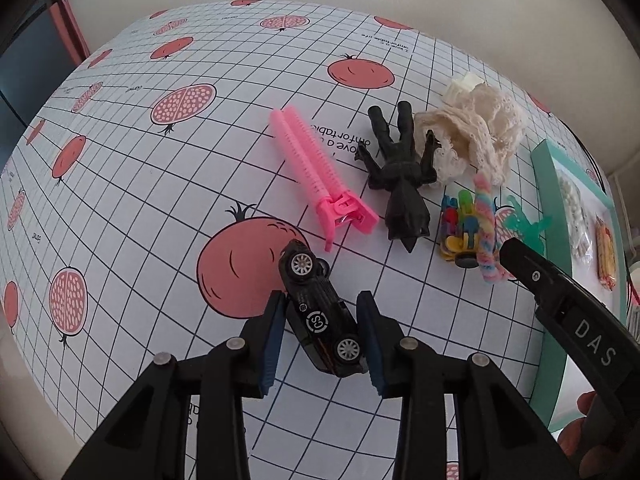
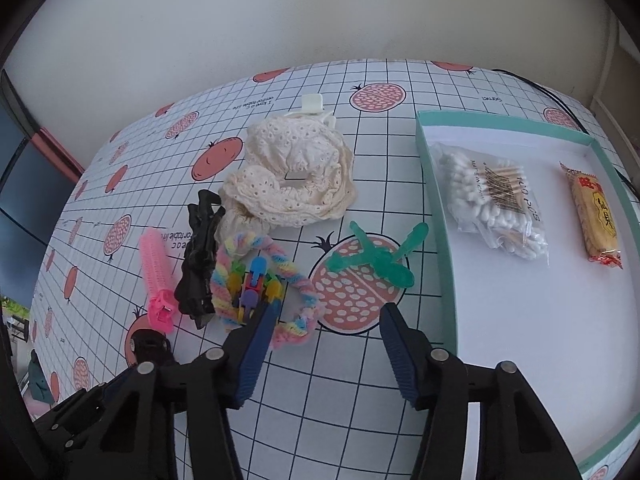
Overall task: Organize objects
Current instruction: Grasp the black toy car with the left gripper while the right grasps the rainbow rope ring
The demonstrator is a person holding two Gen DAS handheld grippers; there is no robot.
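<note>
A black toy car (image 1: 320,312) lies tilted between the blue pads of my left gripper (image 1: 322,320), which is shut on it just above the pomegranate-print tablecloth (image 1: 160,200). Beyond it lie a pink hair roller (image 1: 316,172), a black figure (image 1: 400,172), cream lace cloth (image 1: 480,132), a bundle of coloured clips (image 1: 460,228) inside a pastel braided ring (image 1: 486,232), and a green plastic piece (image 1: 524,224). My right gripper (image 2: 328,316) is open and empty. Its left fingertip (image 2: 266,320) overlaps the braided ring (image 2: 296,280); the green piece (image 2: 376,256) lies ahead between the fingers.
A teal-walled shallow box (image 2: 436,216) stands on the right, holding a bag of cotton swabs (image 2: 492,204) and a snack packet (image 2: 596,220), with white floor showing nearer me. A wall runs behind the table. The table's left edge drops off near a dark window.
</note>
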